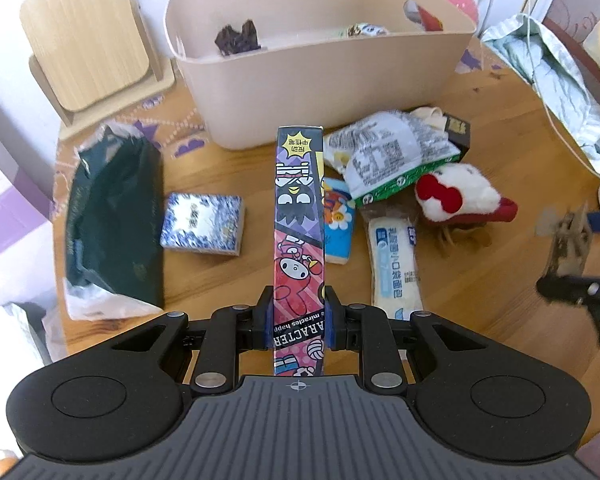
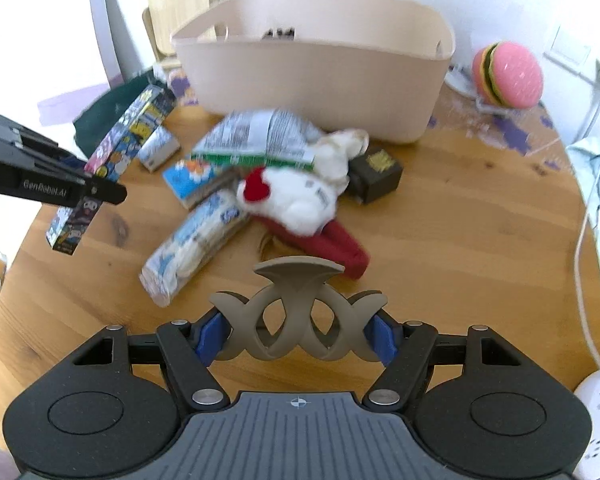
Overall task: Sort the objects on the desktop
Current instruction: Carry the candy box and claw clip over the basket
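Clamped between the blue pads of the left gripper (image 1: pixel 299 322) is a long, narrow cartoon-printed box (image 1: pixel 299 216), held near its lower end so that most of its length stands free above the wooden table (image 1: pixel 260 264). The grip is across the thin sides, which probably keeps the box from twisting when it is carried.

The right gripper (image 2: pixel 296 338) is clenched on a taupe hair claw clip (image 2: pixel 296 312). Its pads press on the two outer curved ends, so the jaws stand rather wide, and the clip lies across them above the table.

Both things seem meant for the beige storage bin (image 1: pixel 320 92) at the far side of the table; some small items already lie inside it. Between the grippers and the bin lies the unsorted pile: a snack bag (image 1: pixel 392 152), a wrapped bread (image 1: pixel 394 264), a white plush toy with a red bow (image 1: pixel 460 196), a blue-and-white patterned packet (image 1: pixel 202 224) and a dark green pouch (image 1: pixel 114 216). Both held objects must pass over this pile, so they will need height.
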The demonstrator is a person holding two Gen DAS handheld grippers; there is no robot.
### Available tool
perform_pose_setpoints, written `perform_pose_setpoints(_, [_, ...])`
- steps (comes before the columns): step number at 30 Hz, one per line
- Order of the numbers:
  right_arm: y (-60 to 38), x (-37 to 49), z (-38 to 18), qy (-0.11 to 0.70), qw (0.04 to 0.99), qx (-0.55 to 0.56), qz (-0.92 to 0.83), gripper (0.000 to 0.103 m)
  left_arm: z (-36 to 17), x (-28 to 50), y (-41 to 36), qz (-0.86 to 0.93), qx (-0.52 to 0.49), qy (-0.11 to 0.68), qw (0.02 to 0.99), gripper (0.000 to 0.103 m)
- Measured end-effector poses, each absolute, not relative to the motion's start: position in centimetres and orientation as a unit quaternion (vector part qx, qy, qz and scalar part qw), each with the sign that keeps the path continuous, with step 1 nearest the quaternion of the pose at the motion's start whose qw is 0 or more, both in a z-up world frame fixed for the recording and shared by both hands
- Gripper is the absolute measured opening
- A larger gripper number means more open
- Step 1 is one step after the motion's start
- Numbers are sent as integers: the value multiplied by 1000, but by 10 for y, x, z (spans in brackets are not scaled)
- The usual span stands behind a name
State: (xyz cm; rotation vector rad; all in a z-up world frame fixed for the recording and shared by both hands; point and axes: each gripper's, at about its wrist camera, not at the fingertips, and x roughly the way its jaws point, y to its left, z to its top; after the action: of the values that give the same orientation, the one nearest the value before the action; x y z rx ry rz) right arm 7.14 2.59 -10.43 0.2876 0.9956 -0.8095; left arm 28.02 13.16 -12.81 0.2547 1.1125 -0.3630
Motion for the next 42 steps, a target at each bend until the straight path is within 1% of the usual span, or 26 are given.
perform_pose_setpoints(10, [22,72,-51,428,819,88,-371,70,-95,287,131,-185,144,490,839,23])
perform_pose_setpoints(21, [3,86,-7,383,843,36,-377,70,-57,321,121,-195,148,444,862,23])
perform_pose_setpoints(28, [-21,98,11,360,848,25,-389,70,-42,350,114,-193,140,421,875,23])
perform_pose_setpoints(38, [-59,129,26,344,855,-7,-389,70,-34,401,100,-187,126,402,888,23])
perform_pose_setpoints(42, [-74,144,26,343,855,-15,-388,70,-39,418,89,-182,151,387,892,23])
